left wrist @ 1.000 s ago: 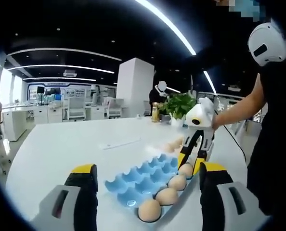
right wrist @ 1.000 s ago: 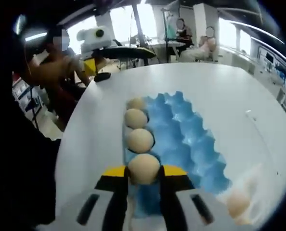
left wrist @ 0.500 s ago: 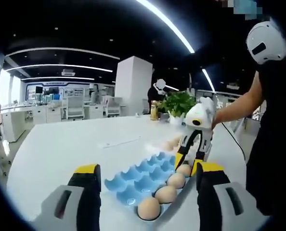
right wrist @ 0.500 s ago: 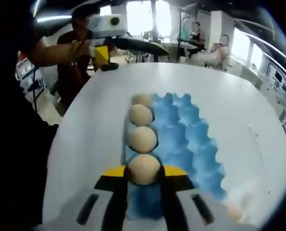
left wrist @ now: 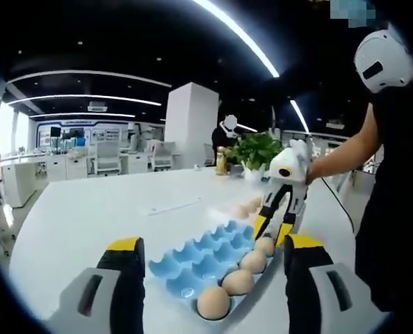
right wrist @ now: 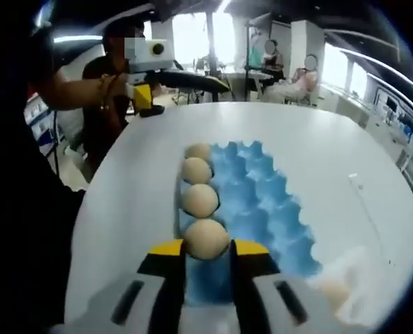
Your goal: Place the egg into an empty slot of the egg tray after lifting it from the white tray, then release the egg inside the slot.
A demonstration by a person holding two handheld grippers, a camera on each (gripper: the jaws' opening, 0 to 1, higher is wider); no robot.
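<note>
**Egg at the jaw tips, over the tray's near-edge row**

Egg (right wrist: 206,239) sits between the tips of the right gripper (right wrist: 206,256), whose jaws are closed to its width and appear to grip it on both sides. It lies straight ahead of those jaws, in line with 3 other eggs (right wrist: 200,200) filling 1 edge row of the blue egg tray (right wrist: 262,202). Judging by that alignment, it is in or just above the 4th slot, so the coming move turns on opening the jaws sideways. The left gripper (left wrist: 210,278) hangs wide open and empty, near the tray's opposite end, with the right gripper (left wrist: 274,235) opposite it.

Whether the egg rests in its cup is hidden by the jaws. The white tray (right wrist: 345,275) is a blurred pale shape with 1 egg (right wrist: 334,292) on it.
</note>
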